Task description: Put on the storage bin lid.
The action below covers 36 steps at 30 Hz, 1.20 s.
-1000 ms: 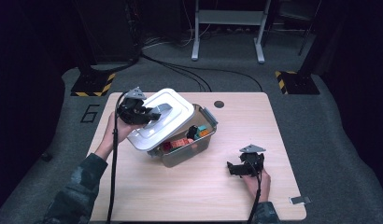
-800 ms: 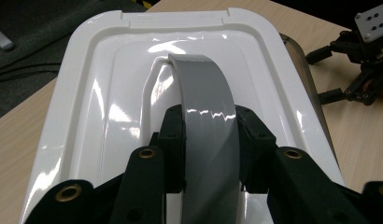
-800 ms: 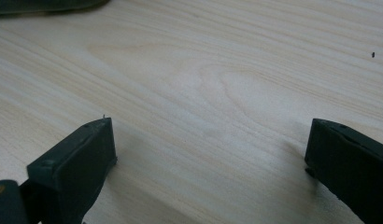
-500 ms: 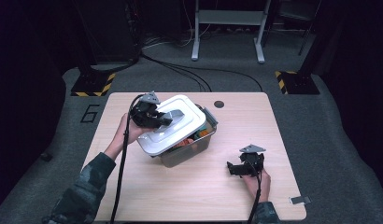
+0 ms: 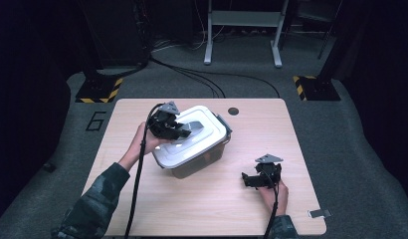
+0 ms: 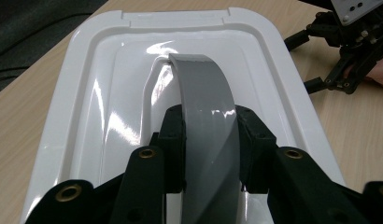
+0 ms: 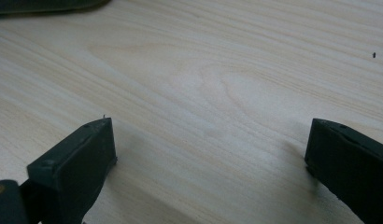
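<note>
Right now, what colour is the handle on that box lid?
Grey handle, on a white lid; clearest in the left gripper view.

Your left gripper (image 5: 184, 130): near the worktop's left edge, forearm in from the near-left corner, jaws clamped tight. Your right gripper (image 5: 248, 179): low over the near-right part of the worktop, jaws spread wide, nothing between them.

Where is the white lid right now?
In the high view the white lid sits on the clear box left of table centre, the left gripper clamped on its grey handle.
</note>
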Motion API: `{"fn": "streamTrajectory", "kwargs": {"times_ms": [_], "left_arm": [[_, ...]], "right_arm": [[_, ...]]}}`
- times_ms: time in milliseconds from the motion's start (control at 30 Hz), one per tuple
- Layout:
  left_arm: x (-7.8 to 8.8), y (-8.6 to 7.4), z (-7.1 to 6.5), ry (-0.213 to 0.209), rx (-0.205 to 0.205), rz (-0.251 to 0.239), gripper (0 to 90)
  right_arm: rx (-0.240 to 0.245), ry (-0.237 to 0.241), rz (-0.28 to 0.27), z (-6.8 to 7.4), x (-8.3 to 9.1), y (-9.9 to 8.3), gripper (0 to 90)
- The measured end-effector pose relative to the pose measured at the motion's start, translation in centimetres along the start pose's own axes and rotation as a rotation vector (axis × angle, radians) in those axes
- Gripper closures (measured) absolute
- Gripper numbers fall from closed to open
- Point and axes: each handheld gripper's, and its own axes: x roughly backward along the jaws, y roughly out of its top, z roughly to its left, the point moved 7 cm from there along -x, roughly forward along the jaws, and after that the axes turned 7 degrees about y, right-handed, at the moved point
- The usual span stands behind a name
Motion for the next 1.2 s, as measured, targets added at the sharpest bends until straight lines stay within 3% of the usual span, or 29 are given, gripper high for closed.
{"fn": "streamTrajectory", "kwargs": {"times_ms": [267,1000,1067,1200], "left_arm": [[-1.0,0.2,-0.7,-0.017,-0.012,0.016,67.0],[-2.3,0.0,-0.8,-0.025,-0.028,0.047,66.3],[-2.2,0.1,-0.8,-0.029,-0.031,0.045,62.0],[-1.9,0.1,-0.7,-0.008,-0.025,0.052,44.9]], "right_arm": [[0.002,0.002,0.001,0.0,0.0,0.0,1.2],[0.004,0.0,0.001,0.0,0.0,0.0,1.2],[0.003,0.0,0.002,0.0,0.0,0.0,1.2],[0.004,0.0,0.002,0.0,0.0,0.0,1.2]]}}
